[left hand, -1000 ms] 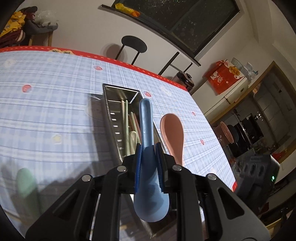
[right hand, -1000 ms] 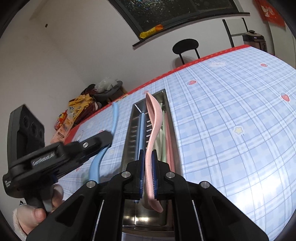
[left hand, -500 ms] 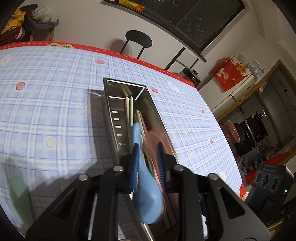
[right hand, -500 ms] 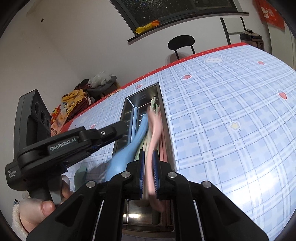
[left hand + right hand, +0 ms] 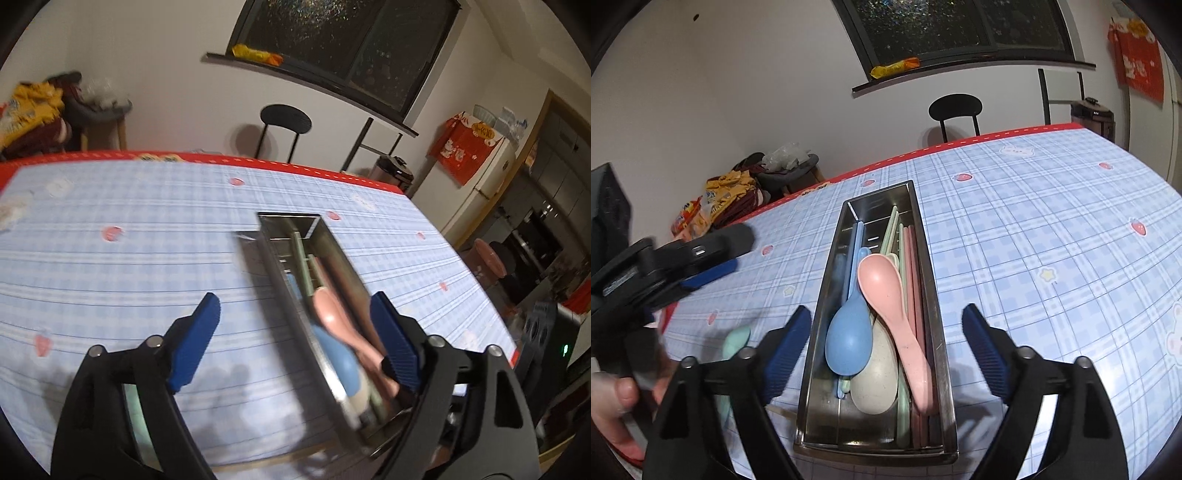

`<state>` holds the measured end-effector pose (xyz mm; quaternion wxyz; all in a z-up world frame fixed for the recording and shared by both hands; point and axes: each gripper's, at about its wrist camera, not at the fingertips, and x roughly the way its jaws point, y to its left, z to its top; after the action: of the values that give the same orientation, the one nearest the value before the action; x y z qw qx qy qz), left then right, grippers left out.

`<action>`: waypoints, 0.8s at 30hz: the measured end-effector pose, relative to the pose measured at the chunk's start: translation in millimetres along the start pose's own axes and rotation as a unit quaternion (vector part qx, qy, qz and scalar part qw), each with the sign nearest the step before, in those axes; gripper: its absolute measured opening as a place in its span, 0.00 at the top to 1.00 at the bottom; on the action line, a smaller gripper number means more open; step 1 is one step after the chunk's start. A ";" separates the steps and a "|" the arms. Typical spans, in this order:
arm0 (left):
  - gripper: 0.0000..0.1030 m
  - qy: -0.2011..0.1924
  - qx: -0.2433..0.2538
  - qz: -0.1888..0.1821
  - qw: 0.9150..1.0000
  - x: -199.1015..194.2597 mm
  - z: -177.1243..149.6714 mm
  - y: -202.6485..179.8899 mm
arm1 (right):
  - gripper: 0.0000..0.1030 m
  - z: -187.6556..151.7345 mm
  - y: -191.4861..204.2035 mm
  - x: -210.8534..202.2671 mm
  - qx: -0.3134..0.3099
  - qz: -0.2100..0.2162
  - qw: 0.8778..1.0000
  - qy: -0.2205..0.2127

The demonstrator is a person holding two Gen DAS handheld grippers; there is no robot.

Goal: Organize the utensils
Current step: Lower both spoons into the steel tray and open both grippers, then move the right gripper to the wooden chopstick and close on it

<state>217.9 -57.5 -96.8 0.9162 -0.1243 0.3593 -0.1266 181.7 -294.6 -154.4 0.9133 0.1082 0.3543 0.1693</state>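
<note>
Inside the steel tray, a blue spoon and pink spoon lie together; both left tongs and right tongs gape empty above that tray on the tabletop.

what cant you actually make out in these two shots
- Green spoon on the tablecloth: right wrist view shows only its bowl, the handle hidden behind the right gripper; left wrist view shows a sliver behind the left gripper.
- Steel tray contents: motion-blurred in the left wrist view.
- Cream spoon: mostly under the blue spoon and pink spoon.
</note>
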 end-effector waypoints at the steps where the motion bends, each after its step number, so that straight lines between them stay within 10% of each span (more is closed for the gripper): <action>1: 0.16 -0.004 0.005 0.008 1.000 -5.8 -2.2 2.7 | 0.13 -0.8 1.9 -0.1 -0.003 -0.003 1.000 -0.001; 14: 0.06 -0.028 0.055 0.104 0.993 -85.6 -45.5 67.1 | 0.06 -12.2 38.3 -4.7 -0.089 -0.027 0.996 -0.013; 24: 0.06 0.004 0.045 0.098 0.994 -103.7 -86.0 98.1 | 0.08 -29.1 96.2 4.6 -0.241 0.038 0.968 0.054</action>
<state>98.9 55.9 -124.2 0.9274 -0.0467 0.3675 -0.0522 142.6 -202.1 -147.8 0.8846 -0.1110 0.3479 0.2901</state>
